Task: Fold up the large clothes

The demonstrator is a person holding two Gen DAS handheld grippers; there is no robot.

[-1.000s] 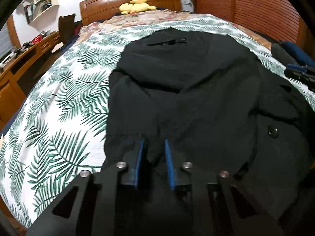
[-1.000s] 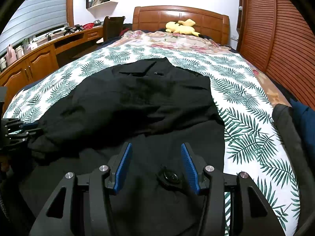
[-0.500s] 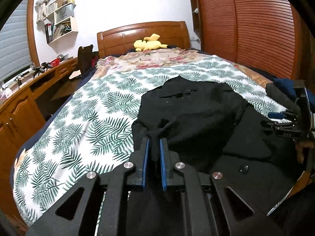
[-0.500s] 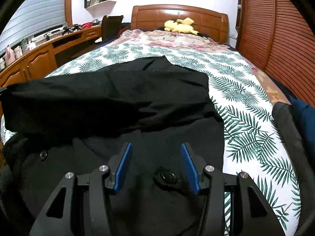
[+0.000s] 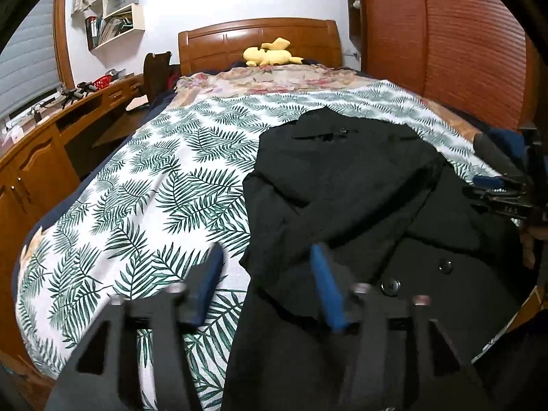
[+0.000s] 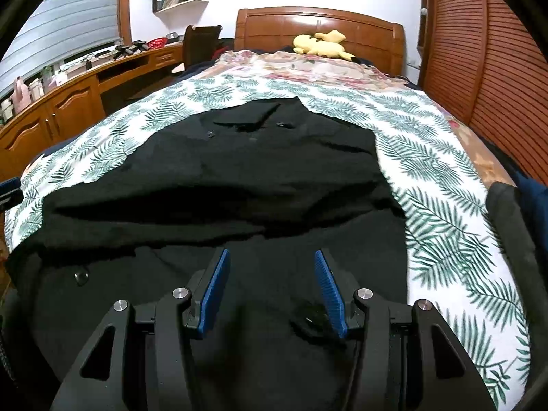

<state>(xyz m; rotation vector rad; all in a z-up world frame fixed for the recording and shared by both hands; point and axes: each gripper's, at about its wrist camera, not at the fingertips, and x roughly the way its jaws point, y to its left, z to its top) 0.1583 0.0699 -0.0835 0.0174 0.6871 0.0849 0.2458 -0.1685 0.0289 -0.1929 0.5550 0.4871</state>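
A large black coat with buttons lies spread on the leaf-print bedspread; it also shows in the right wrist view, with a sleeve folded across its middle. My left gripper is open and empty, blurred by motion, above the coat's left edge. My right gripper is open and empty, just above the coat's lower part near a button. The right gripper also shows at the right edge of the left wrist view.
A wooden headboard with a yellow plush toy is at the far end. A wooden desk and cabinets run along the left. A slatted wooden wardrobe stands on the right. Dark folded clothes lie at the bed's right edge.
My left gripper was shut on the coat sleeve, lifted it across the coat, then opened and let go. The sleeve now lies over the coat's middle. The right gripper stayed open and still.
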